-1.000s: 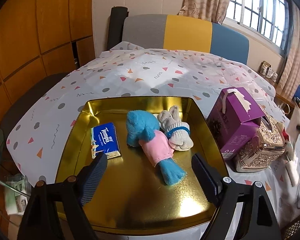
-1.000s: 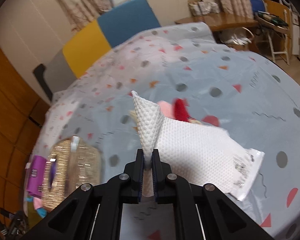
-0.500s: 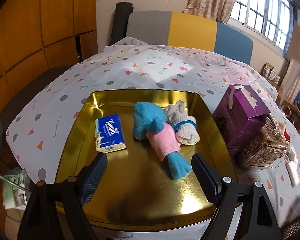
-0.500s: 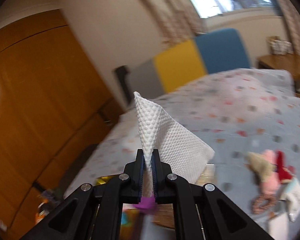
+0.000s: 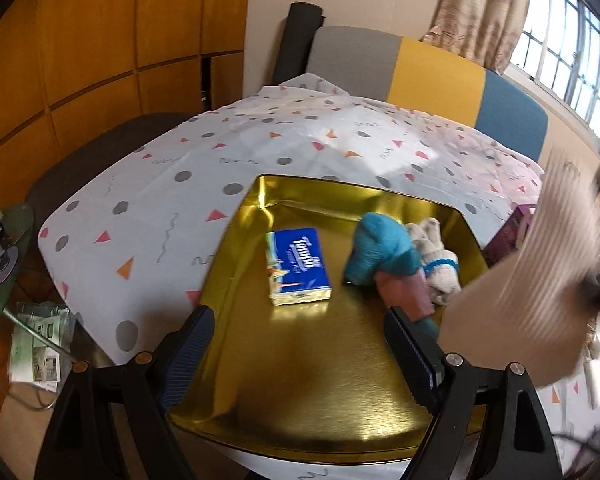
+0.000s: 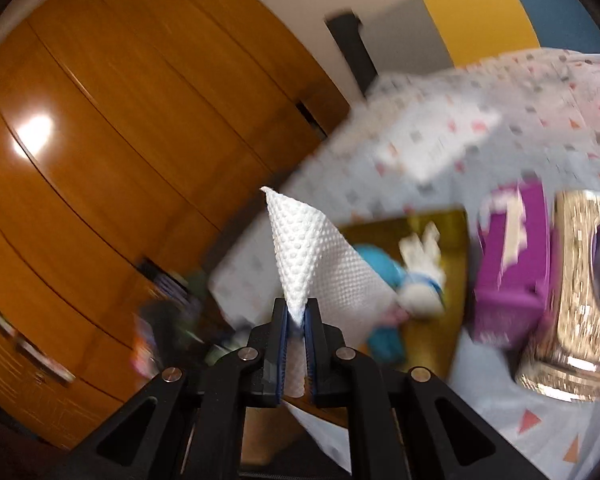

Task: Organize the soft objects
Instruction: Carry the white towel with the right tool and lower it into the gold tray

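Observation:
A gold tray [image 5: 312, 380] lies on the dotted tablecloth. It holds a blue tissue pack [image 5: 296, 266], a blue plush toy in pink [image 5: 384, 256] and a white sock with a blue band [image 5: 440, 264]. My left gripper [image 5: 300, 350] hovers open over the tray's near half, nothing between its fingers. My right gripper [image 6: 296, 316] is shut on the corner of a white dimpled wipes pack [image 6: 316, 264], held in the air above the tray's edge. That same pack [image 5: 540, 280] shows as a pale blur at the right of the left wrist view.
A purple carton [image 6: 508, 264] and a glittery gold tissue box [image 6: 580, 292] stand right of the tray [image 6: 432, 332]. A grey, yellow and blue chair back [image 5: 420, 68] is behind the table. Orange wooden panels [image 6: 120, 152] fill the left; a glass side table [image 5: 4, 264] sits low left.
My right gripper has swung with the white pack from the far part of the table toward the tray, rolling as it went. The left gripper slid left over the tray, still open.

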